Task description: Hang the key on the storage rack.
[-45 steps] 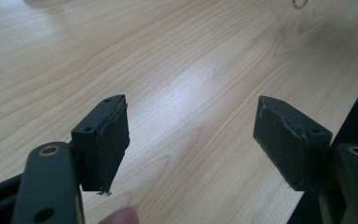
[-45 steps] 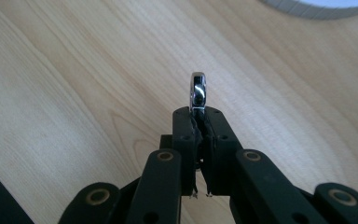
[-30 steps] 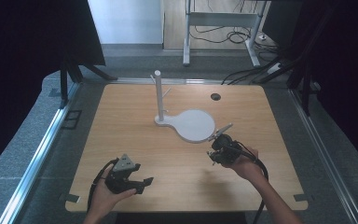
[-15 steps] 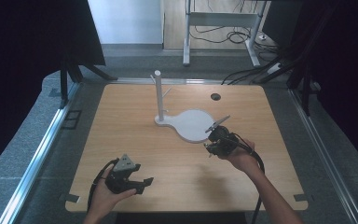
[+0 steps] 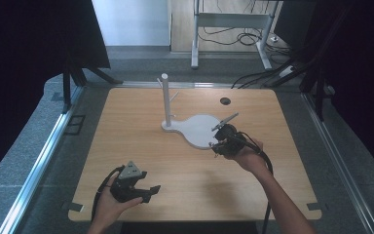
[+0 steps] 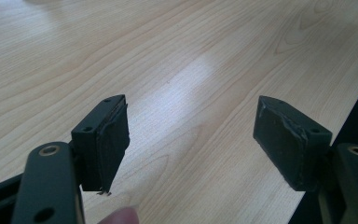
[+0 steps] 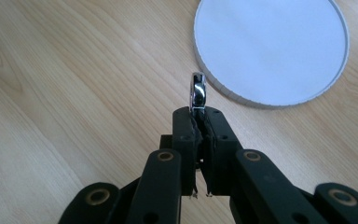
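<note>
High view, compared with a second back: right tongs (image 5: 220, 134) shifted a bit up the counter (image 5: 126, 126) and leftward, now sitting right at the near rim of the white round base (image 5: 199, 130), with the shiny metal piece (image 5: 228, 119) poking out over that rim. Same grip as before, nothing dropped. Left tongs (image 5: 148, 191) parked in the same spot near the front edge, hand wrapped around the body, cable looping behind. Right gripper view: tongs (image 7: 199, 114) pressed together, clamped on the metal piece (image 7: 198, 91), seen edge-on as a thin chrome sliver standing straight up out of the pads, just short of the white base (image 7: 270, 46). Can't tell what sort of utensil or tool, too little showing. Left gripper view: tongs (image 6: 191, 140) wide apart, bare wood between the pads, a fingertip peeking in at the bottom. As for the surface: light wood grain, a small dark round hole (image 5: 225, 101) toward the far right, and a white upright post (image 5: 165, 100) rising from the narrow end of the base. Around it: grey carpeted floor, a metal rail (image 5: 44, 151) along the left, black curtains on both sides, a metal desk frame (image 5: 233, 19) with tangled cables at the back.
</note>
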### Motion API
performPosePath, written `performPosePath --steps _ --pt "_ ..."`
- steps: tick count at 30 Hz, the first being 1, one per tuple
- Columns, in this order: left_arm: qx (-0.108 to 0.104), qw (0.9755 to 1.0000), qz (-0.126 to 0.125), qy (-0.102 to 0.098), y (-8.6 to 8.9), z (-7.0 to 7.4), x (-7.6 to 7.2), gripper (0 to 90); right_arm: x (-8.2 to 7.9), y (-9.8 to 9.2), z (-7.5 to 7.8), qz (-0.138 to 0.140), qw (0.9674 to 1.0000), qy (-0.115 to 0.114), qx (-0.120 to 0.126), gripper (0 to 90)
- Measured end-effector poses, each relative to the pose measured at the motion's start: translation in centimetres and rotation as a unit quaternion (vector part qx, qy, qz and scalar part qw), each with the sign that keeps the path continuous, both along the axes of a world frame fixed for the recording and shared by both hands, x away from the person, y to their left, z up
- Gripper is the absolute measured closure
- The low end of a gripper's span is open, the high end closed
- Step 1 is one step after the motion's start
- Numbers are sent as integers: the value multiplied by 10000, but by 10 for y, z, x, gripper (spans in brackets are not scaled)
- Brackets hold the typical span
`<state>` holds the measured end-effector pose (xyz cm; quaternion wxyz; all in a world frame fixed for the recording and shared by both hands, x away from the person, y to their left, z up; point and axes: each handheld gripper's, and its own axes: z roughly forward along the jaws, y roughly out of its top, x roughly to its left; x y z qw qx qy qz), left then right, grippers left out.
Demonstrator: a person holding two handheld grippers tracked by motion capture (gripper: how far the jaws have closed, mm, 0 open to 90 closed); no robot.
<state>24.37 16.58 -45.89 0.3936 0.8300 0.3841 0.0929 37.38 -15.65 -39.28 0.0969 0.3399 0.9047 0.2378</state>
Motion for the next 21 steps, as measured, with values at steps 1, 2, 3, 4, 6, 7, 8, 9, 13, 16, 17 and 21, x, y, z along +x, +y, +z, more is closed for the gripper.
performPosePath --steps 1,2,3,4,6,7,8,9,13,16,17,21 --pt "0 10000 0 0 0 0 0 271 0 0 0 0 10000 0 0 843" --pt "7 10000 -5 1 0 0 0 271 1 1 0 19 10000 -16 -8 843" --pt "-6 10000 -4 1 0 0 0 271 2 2 1 -2 10000 -1 -8 843" --pt "-11 10000 -1 -5 0 0 0 271 4 3 1 -11 10000 -8 -8 843" --pt "-14 10000 -2 -6 0 0 0 271 7 4 3 -9 10000 -12 -22 842" --pt "-16 10000 -6 -4 0 0 0 271 8 5 4 -35 10000 -3 -24 843" --pt "-11 10000 -11 7 0 0 0 271 11 7 6 -31 10000 -29 -9 843" --pt "-11 10000 -11 7 0 0 0 271 11 7 6 -31 10000 -29 -9 843" --pt "-8 10000 -4 10 0 0 0 271 17 10 9 -54 10000 -21 -16 843" --pt "2 10000 -2 18 0 0 0 271 22 12 10 -71 10000 -17 -19 843" --pt "20 10000 -5 18 1 0 0 271 24 13 10 -69 10000 -18 -27 843" --pt "34 10000 -6 23 1 0 1 271 30 16 13 -98 9999 -24 -7 842"
